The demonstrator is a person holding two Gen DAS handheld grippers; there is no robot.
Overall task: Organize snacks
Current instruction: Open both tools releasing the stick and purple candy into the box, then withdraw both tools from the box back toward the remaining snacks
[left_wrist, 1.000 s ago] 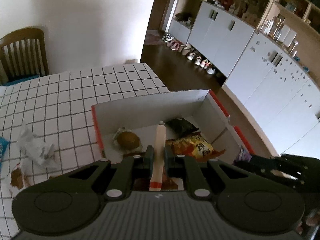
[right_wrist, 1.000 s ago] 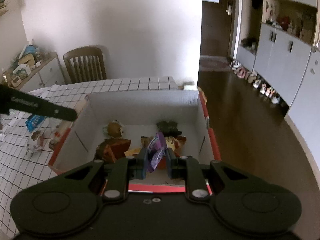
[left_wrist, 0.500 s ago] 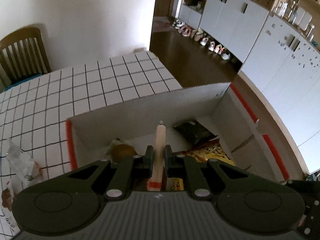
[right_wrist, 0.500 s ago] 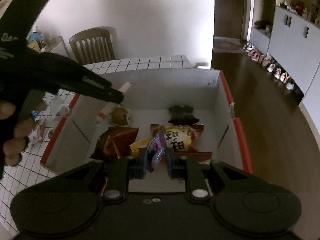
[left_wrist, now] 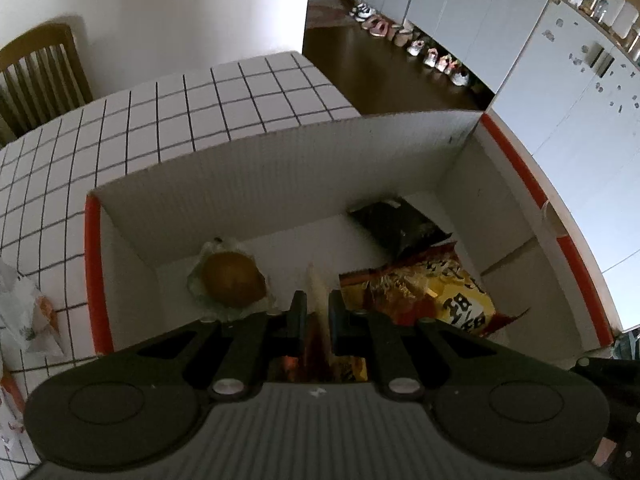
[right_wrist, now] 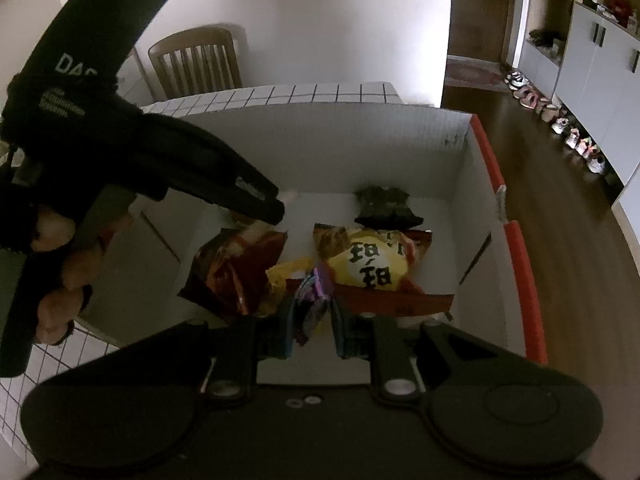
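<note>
**Two light snacks held over the box**

Left wrist view: the left tongs (left_wrist: 318, 312) are clamped on a thin pale stick (left_wrist: 316, 280), a wrapped snack that pokes forward between the jaws over the floor of the box (left_wrist: 280, 168). It looks stiff, narrow and very light; a pinch across its middle suits it, though a hard squeeze could likely snap what is inside. Below lie a round bun (left_wrist: 232, 284) in clear film, a dark packet (left_wrist: 400, 224) and a yellow bag (left_wrist: 444, 292). These bags are probably puffy, crinkly and slick, best taken by a sealed edge or corner. The box is white corrugated card with red rims, so its walls will flex if knocked. It sits on a worktop (left_wrist: 160, 112) with a white, black-lined grid cover; a crumpled wrapper (left_wrist: 28, 316) lies on it left of the box. Beyond are a wooden chair (left_wrist: 40, 76), a dark floor, white cupboards and a row of shoes (left_wrist: 424, 54).

Right wrist view: the right tongs (right_wrist: 312, 316) grip a small purple sachet (right_wrist: 314, 300), soft and crumpled, low over the near part of the box. The left tongs reach in from the left, a hand (right_wrist: 60, 276) around their grip. A red-brown bag (right_wrist: 240, 268) lies beside the yellow one.
</note>
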